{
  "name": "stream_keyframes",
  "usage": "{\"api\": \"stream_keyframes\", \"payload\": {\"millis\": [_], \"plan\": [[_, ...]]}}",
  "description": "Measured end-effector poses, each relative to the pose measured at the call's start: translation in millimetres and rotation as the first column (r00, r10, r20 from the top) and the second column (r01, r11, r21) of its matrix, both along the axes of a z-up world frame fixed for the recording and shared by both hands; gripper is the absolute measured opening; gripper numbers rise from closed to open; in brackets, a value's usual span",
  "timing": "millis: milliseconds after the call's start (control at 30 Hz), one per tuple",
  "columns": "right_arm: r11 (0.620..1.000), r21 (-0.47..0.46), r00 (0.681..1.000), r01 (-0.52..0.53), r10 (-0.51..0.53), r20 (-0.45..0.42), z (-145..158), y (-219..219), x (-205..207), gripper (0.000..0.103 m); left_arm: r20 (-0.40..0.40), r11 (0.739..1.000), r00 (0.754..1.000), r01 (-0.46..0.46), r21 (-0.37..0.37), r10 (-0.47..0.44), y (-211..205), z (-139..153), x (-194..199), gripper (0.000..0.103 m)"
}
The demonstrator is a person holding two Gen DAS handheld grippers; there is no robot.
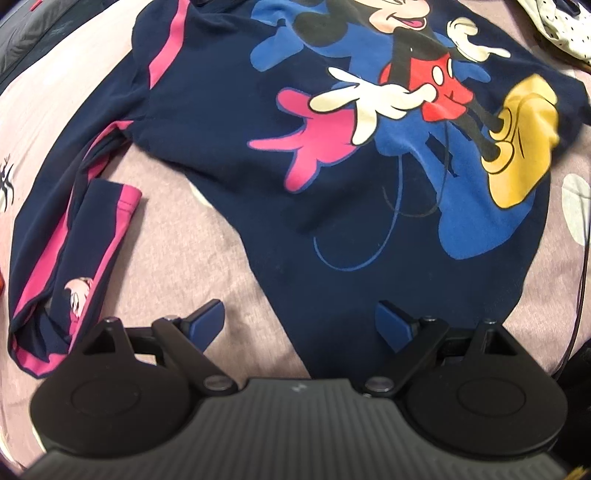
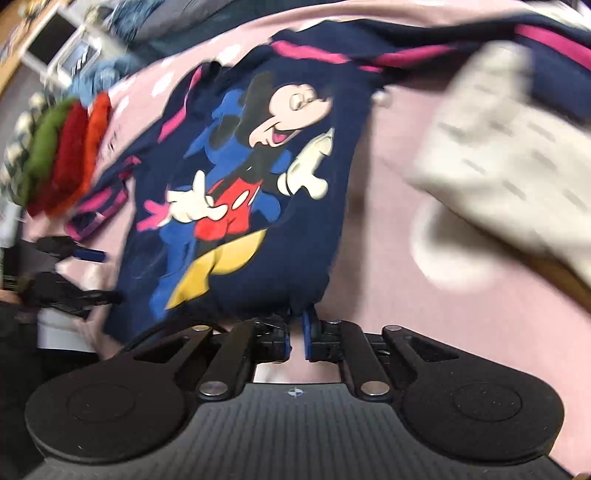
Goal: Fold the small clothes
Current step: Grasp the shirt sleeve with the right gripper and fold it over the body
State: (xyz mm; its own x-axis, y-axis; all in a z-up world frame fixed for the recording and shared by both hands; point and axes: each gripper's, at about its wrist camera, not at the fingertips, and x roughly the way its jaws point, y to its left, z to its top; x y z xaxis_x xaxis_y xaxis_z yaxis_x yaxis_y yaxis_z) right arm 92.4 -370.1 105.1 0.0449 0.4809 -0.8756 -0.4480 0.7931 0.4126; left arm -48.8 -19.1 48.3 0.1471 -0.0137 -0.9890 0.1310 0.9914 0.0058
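A navy sweatshirt with a cartoon mouse print and pink stripes lies flat on a pink sheet. Its left sleeve is bent back on itself beside the body. My left gripper points down over the lower hem, open wide; one blue pad is over the sheet and the other over the navy cloth, with nothing pinched. In the blurred right wrist view the sweatshirt runs down to my right gripper, whose blue pads are shut on a bunched corner of the hem. The left gripper shows at the left edge.
A white dotted garment lies at the far right of the sheet, blurred and large in the right wrist view. A pile of green, red and orange clothes sits left of the sweatshirt. A black cable runs along the right side.
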Motion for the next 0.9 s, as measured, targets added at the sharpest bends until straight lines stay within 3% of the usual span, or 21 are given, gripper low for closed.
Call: {"api": "stream_keyframes", "payload": {"millis": [67,200,267,333,367,400,433,600,667,700,733,800,900], "plan": [[1.0,0.013,0.999,0.022,-0.022,-0.033,18.1,-23.5,-9.8,0.001,0.002,1.0,1.0,0.008,0.0,-0.008,-0.5,-1.2,4.4,0.089],[0.988,-0.144,0.999,0.054,-0.053,0.012,37.5,-53.8,-23.6,0.001,0.009,0.999,0.999,0.032,-0.001,-0.032,-2.6,-3.5,12.7,0.089],[0.983,-0.171,0.997,0.071,-0.064,0.048,37.0,-60.3,-27.7,0.002,0.012,0.999,0.999,0.041,0.002,-0.041,-3.8,-4.4,14.8,0.089],[0.987,-0.127,0.993,0.098,-0.089,0.075,31.9,-57.8,-31.4,0.031,0.007,0.999,0.999,0.049,0.002,-0.049,-4.9,-5.2,15.8,0.09],[0.99,-0.101,0.993,0.1,-0.093,0.073,27.7,-52.5,-32.7,0.039,0.006,0.999,0.999,0.054,0.003,-0.054,-4.7,-5.1,15.8,0.09],[0.992,-0.084,0.993,0.095,-0.088,0.079,22.0,-44.6,-34.8,0.059,0.005,0.998,0.998,0.059,0.006,-0.059,-4.8,-4.9,15.3,0.091],[0.993,-0.085,0.993,0.087,-0.079,0.087,14.3,-36.6,-36.8,0.067,0.005,0.998,0.998,0.062,0.009,-0.062,-4.7,-4.6,14.5,0.092],[0.989,-0.145,0.996,0.028,-0.015,0.089,-28.6,-1.3,-40.3,0.067,-0.003,0.998,0.999,0.053,0.017,-0.053,-0.2,-4.6,8.3,0.092],[0.991,-0.131,0.992,0.033,-0.016,0.126,-33.8,6.8,-38.9,0.062,-0.01,0.999,0.999,0.041,0.018,-0.041,1.9,-6.6,7.4,0.092],[0.989,-0.14,0.99,0.048,-0.028,0.135,-34.7,10.3,-36.6,0.04,-0.014,0.999,0.999,0.035,0.018,-0.035,2.7,-7.3,7.2,0.092],[0.986,-0.151,0.991,0.065,-0.046,0.122,-34.3,11.6,-33.1,0.01,-0.017,0.999,0.999,0.03,0.017,-0.03,3.4,-7.7,7.1,0.092],[0.988,-0.131,0.994,0.079,-0.069,0.082,-28.0,8.6,-29.2,0.009,-0.013,1.0,1.0,0.028,0.007,-0.028,4.5,-6.6,6.3,0.092],[0.989,-0.125,0.992,0.074,-0.06,0.111,-0.6,-4.6,-31.5,0.008,0.01,0.999,0.999,0.034,-0.001,-0.034,5.0,-2.9,4.8,0.092]]}}
